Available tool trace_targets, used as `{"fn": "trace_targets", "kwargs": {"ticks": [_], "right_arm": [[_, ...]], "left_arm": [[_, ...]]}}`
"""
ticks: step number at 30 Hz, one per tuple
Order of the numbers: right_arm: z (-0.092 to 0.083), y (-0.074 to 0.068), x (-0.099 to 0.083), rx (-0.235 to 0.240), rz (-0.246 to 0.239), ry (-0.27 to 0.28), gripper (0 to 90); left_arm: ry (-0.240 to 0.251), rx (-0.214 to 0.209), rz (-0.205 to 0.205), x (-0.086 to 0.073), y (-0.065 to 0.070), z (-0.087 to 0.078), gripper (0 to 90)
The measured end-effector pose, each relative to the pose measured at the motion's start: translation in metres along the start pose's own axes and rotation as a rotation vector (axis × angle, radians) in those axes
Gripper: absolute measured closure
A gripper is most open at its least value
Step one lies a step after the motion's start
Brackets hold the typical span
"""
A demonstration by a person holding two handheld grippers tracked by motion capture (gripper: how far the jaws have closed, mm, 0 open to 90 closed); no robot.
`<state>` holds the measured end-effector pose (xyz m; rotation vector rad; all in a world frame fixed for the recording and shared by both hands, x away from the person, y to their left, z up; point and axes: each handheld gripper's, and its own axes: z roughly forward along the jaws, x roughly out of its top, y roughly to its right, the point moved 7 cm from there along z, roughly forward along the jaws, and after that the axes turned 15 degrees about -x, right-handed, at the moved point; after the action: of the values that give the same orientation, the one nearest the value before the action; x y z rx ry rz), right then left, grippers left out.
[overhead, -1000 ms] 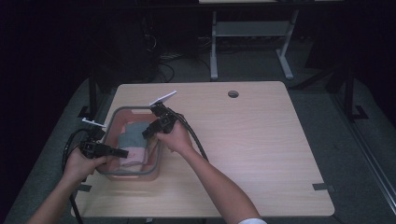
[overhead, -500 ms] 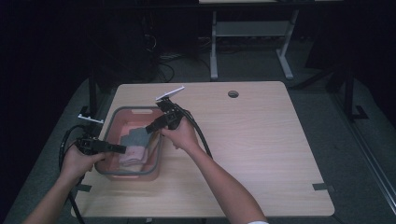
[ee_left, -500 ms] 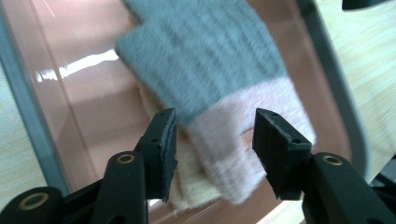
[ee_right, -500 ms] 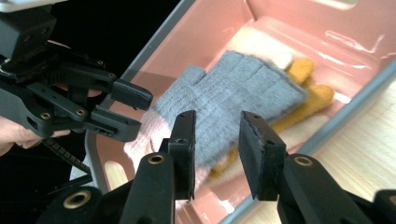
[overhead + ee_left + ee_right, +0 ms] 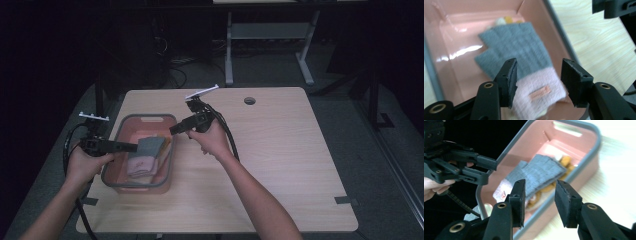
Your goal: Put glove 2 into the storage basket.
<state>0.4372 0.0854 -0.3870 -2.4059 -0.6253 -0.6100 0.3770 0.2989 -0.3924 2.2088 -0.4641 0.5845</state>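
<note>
A pink bin [image 5: 165,165] with a grey rim stands at the table's left side. In it lies a grey knitted piece with a pink cuff [image 5: 145,150], over something yellow-orange [image 5: 565,161]. My left gripper [image 5: 134,147] reaches over the bin's left rim, open, with nothing between its jaws. In the left gripper view the knitted piece [image 5: 519,50] lies just beyond the open left gripper [image 5: 537,72]. My right gripper [image 5: 173,131] hovers open and empty at the bin's right rim. The right gripper view looks past the open right gripper [image 5: 540,193] at the bin [image 5: 584,162] and the knitted piece [image 5: 541,171].
The wooden table [image 5: 290,160] has a round cable hole [image 5: 249,100] near its far edge. Black cables trail from both grippers. Beyond the table a dark floor holds the legs of a white stand [image 5: 230,60]. The left gripper [image 5: 484,167] shows at the left of the right gripper view.
My right gripper has drawn back up and to the right, from over the bin's inside to its right rim. My left gripper has shifted slightly farther along the bin.
</note>
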Motion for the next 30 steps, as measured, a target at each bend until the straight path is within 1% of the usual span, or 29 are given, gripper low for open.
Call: {"fn": "trace_targets", "kwargs": {"ticks": [3,4,7,9,15,16,17,19,22,28,30], "right_arm": [[-0.008,0.008,-0.001,-0.01,0.013,0.008,59.4],[-0.01,0.01,-0.002,-0.013,0.015,0.01,59.2],[-0.016,0.015,-0.004,-0.013,0.022,0.018,58.5],[-0.018,0.019,-0.006,-0.018,0.028,0.019,57.9],[-0.024,0.026,-0.01,-0.021,0.037,0.026,56.0],[-0.026,0.027,-0.01,-0.023,0.038,0.03,55.7],[-0.028,0.029,-0.011,-0.026,0.038,0.03,55.3],[-0.03,0.031,-0.012,-0.024,0.043,0.036,54.9],[-0.033,0.036,-0.014,-0.03,0.047,0.033,53.4],[-0.042,0.045,-0.017,-0.033,0.053,0.047,50.9],[-0.043,0.047,-0.019,-0.029,0.055,0.049,49.1]], "left_arm": [[0.014,-0.014,0.008,0.004,0.006,0.005,46.2],[0.004,-0.019,0.013,0.004,0.007,0.006,46.0],[0.009,-0.034,0.016,0.007,0.012,0.012,45.5],[-0.002,-0.039,0.029,0.009,0.015,0.014,45.5],[0.004,-0.054,0.045,0.013,0.023,0.019,43.2],[0.005,-0.062,0.046,0.014,0.026,0.021,43.0],[0.002,-0.06,0.053,0.015,0.027,0.021,42.5],[0.01,-0.064,0.063,0.017,0.03,0.023,41.5],[0.023,-0.081,0.063,0.02,0.033,0.026,41.4],[0.01,-0.099,0.081,0.023,0.04,0.035,40.3],[0.01,-0.103,0.078,0.023,0.041,0.036,39.2]]}}
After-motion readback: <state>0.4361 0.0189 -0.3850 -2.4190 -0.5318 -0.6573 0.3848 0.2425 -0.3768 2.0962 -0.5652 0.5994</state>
